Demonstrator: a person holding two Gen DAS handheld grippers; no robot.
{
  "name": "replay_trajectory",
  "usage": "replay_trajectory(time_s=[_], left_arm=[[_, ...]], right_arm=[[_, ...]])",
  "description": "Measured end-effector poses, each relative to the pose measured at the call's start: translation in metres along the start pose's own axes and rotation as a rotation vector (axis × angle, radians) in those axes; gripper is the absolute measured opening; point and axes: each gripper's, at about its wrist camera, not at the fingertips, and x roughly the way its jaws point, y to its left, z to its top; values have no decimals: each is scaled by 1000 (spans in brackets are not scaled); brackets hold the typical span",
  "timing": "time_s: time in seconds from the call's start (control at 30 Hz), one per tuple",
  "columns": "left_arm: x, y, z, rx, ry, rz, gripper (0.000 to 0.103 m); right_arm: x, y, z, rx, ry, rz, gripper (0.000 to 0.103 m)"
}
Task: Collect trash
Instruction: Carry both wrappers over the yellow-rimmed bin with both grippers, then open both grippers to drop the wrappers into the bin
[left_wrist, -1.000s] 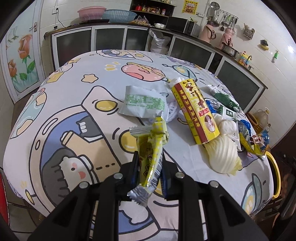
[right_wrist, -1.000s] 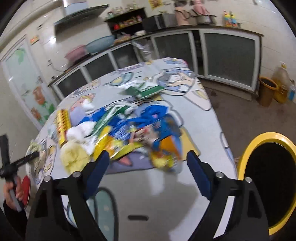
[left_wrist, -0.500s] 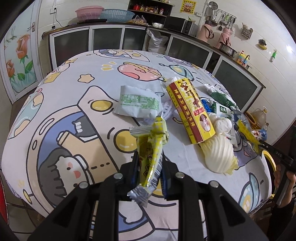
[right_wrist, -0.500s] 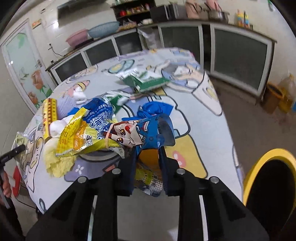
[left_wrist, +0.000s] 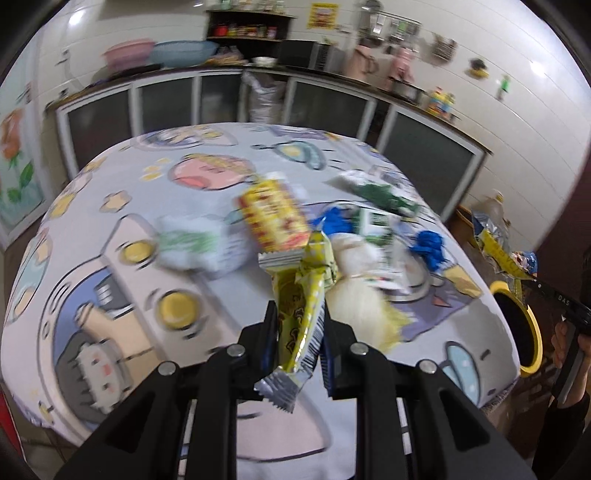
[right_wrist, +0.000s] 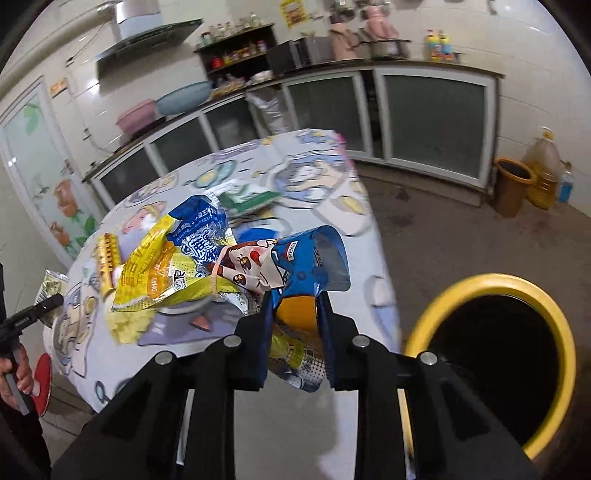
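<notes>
My left gripper (left_wrist: 300, 332) is shut on a yellow snack wrapper (left_wrist: 303, 295) and holds it upright above the near part of the table. My right gripper (right_wrist: 295, 317) is shut on a bunch of wrappers (right_wrist: 236, 266), blue, yellow and cartoon-printed, lifted off the table's edge. The yellow-rimmed trash bin (right_wrist: 491, 291) stands on the floor just right of the right gripper; it also shows in the left wrist view (left_wrist: 532, 332). More trash lies on the table: a yellow-red box (left_wrist: 273, 214), a white packet (left_wrist: 199, 243), a blue wrapper (left_wrist: 430, 245).
The round table wears a cartoon-print cloth (left_wrist: 110, 295). Kitchen cabinets (right_wrist: 424, 122) line the back walls. A small orange bin (right_wrist: 511, 192) and an oil jug (right_wrist: 545, 166) stand by the wall. The right gripper's handle and hand (left_wrist: 569, 332) show at right.
My right gripper has closed on the bunch of wrappers and lifted it away from the table toward the yellow bin. My left gripper has swung right, still holding the yellow wrapper.
</notes>
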Motion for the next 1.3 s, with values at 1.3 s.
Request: replay_trajectory(time_s=[1.3], left_arm=[[190, -445, -32, 503, 312, -529, 55]], right_arm=[[-48, -227, -78, 421, 66, -645, 42]])
